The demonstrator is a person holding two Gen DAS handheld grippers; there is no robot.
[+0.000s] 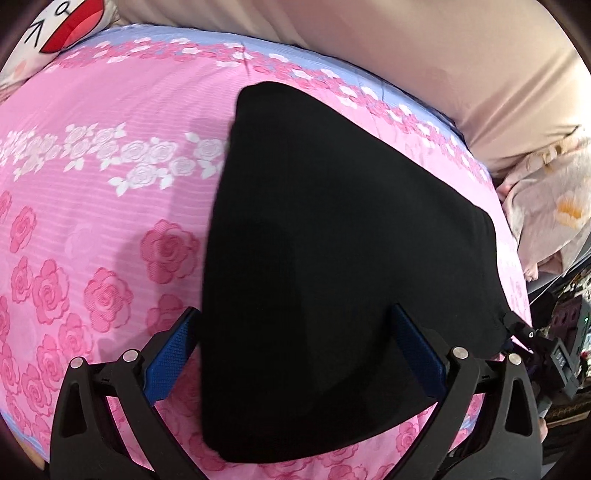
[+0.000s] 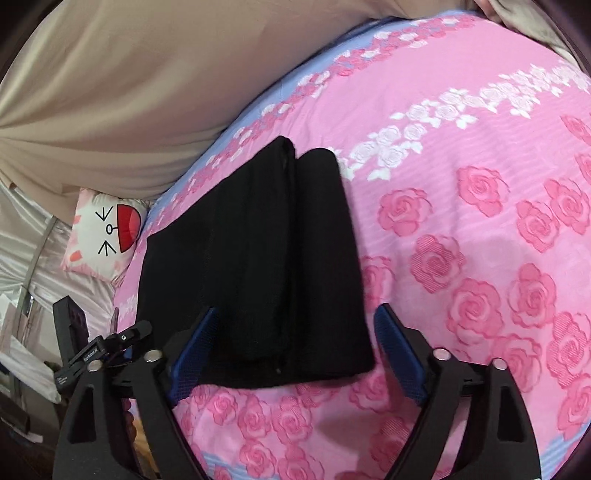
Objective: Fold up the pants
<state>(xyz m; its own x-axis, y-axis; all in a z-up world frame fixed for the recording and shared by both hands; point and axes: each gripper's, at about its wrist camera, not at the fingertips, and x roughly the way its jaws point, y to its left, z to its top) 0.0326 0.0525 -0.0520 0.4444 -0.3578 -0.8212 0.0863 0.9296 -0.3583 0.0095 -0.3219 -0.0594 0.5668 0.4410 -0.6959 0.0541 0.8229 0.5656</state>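
Folded black pants (image 1: 332, 240) lying flat on pink rose-print bed cover (image 1: 110, 206), left tool (image 1: 295, 332) spread wide above them, cartoon pillow (image 1: 55, 26) at far corner

We see the black pants (image 1: 332, 240) lying flat on the bed, already folded into a compact multi-layer stack with no loose legs trailing out. In the right wrist view the pants (image 2: 258, 266) read as a tapered slab, narrow at the far end and wider at the near end, with lengthwise layer edges running near to far and a shorter top panel on the right side. In the left wrist view the fabric is a plain dark wedge, surface smooth, with its near edge rounded and the far corner squared off.
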